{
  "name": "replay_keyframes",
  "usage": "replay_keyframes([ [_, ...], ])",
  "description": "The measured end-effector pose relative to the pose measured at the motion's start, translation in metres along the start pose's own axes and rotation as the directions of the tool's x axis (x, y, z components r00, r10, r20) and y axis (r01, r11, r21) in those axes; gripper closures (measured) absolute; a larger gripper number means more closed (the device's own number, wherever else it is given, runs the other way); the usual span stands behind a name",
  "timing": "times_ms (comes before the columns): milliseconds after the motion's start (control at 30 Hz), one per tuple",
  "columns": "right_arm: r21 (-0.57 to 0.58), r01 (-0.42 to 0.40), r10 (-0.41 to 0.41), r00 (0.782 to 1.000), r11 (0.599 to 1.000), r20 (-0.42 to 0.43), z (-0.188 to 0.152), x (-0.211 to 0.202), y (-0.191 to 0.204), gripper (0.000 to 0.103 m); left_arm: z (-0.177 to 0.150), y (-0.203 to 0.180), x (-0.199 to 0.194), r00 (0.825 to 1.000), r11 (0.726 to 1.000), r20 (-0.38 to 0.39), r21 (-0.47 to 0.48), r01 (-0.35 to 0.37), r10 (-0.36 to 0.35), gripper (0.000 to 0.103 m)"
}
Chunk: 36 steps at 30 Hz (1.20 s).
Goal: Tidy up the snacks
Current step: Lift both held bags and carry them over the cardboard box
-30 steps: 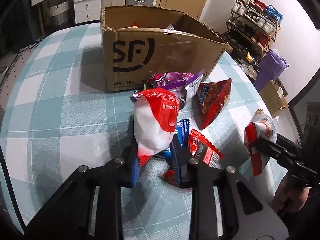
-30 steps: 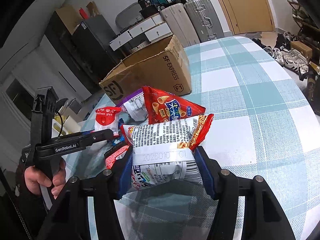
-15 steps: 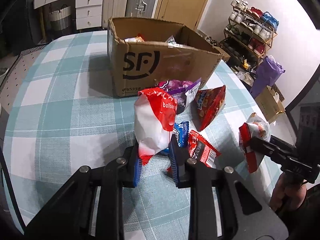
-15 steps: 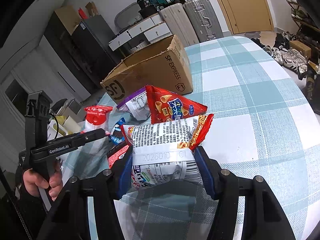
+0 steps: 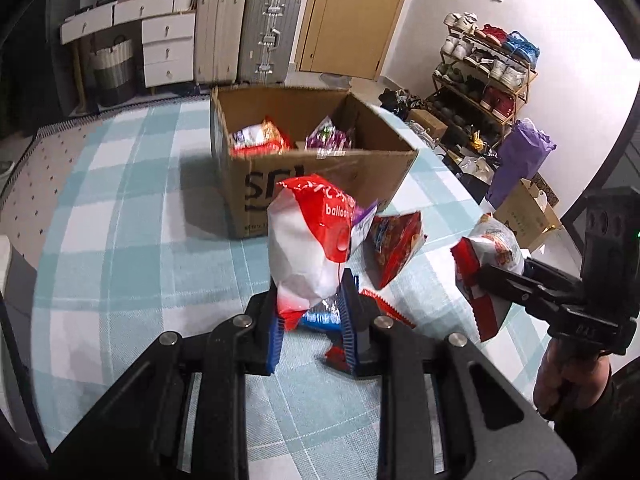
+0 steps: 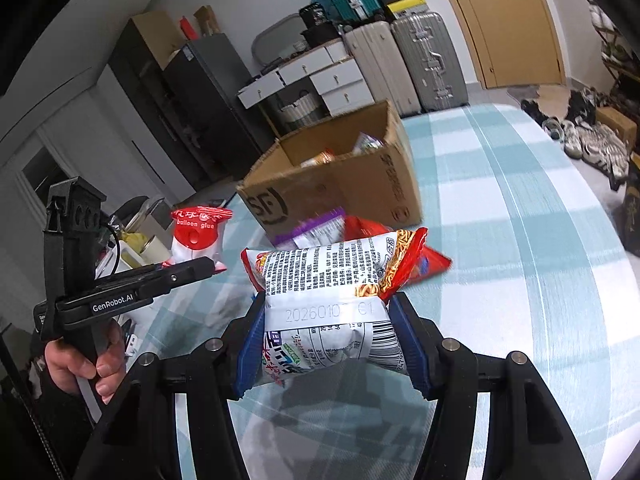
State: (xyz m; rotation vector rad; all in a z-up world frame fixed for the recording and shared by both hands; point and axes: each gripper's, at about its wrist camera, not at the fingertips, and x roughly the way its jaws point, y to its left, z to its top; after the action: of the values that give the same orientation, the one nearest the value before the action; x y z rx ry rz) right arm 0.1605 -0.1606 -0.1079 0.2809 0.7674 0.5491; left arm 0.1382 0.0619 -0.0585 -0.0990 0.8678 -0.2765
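Left gripper [image 5: 310, 318] is clamped on the red-and-white bag [image 5: 310, 240], held clear above the table [image 5: 120, 240]. Right gripper [image 6: 332, 344] grips the noodle packet [image 6: 332, 280], also raised. Open-topped cardboard box [image 5: 320, 172] stands just beyond; loose snacks [image 5: 394, 244] lie before its near wall. Bare table lies on both sides.

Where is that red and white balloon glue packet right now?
The balloon glue packet is pinched in the left gripper, held above the checked table, just in front of the cardboard box.

Red-and-white snack bag [image 5: 310, 240], brown cardboard box [image 5: 320, 172], pale-blue-and-white checked tablecloth [image 5: 132, 216], blue-padded black claw [image 5: 310, 324].
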Motion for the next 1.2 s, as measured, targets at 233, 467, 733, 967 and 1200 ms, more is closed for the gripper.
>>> replay_keyframes([
  [233, -0.028, -0.011, 0.012, 0.999, 1.0, 0.034, 0.027, -0.004, 0.014, 0.043, 0.021, -0.006, -0.019, 0.999, 0.999, 0.043, 0.039, -0.006, 0.004, 0.082],
  [467, -0.059, -0.011, 0.015, 0.998, 0.998, 0.068, 0.055, -0.009, 0.028, 0.043, 0.039, -0.01, -0.028, 0.998, 0.999, 0.059, 0.038, 0.002, -0.004, 0.082],
  [733, -0.155, 0.013, 0.0, 0.996, 0.988, 0.086, 0.089, -0.011, 0.047, 0.043, 0.063, -0.016, -0.034, 0.997, 0.998, 0.073, 0.058, 0.007, -0.011, 0.082],
  [967, -0.184, 0.031, -0.012, 0.995, 0.982, 0.102, 0.119, -0.007, 0.051, 0.043, 0.088, -0.02, -0.034, 0.996, 0.997, 0.086, 0.075, -0.002, -0.004, 0.082],
  [1200, -0.214, 0.043, -0.019, 0.994, 0.976, 0.111, 0.151, 0.005, 0.055, 0.043, 0.115, -0.013, -0.023, 0.997, 0.998, 0.082, 0.056, -0.001, -0.004, 0.082],
])
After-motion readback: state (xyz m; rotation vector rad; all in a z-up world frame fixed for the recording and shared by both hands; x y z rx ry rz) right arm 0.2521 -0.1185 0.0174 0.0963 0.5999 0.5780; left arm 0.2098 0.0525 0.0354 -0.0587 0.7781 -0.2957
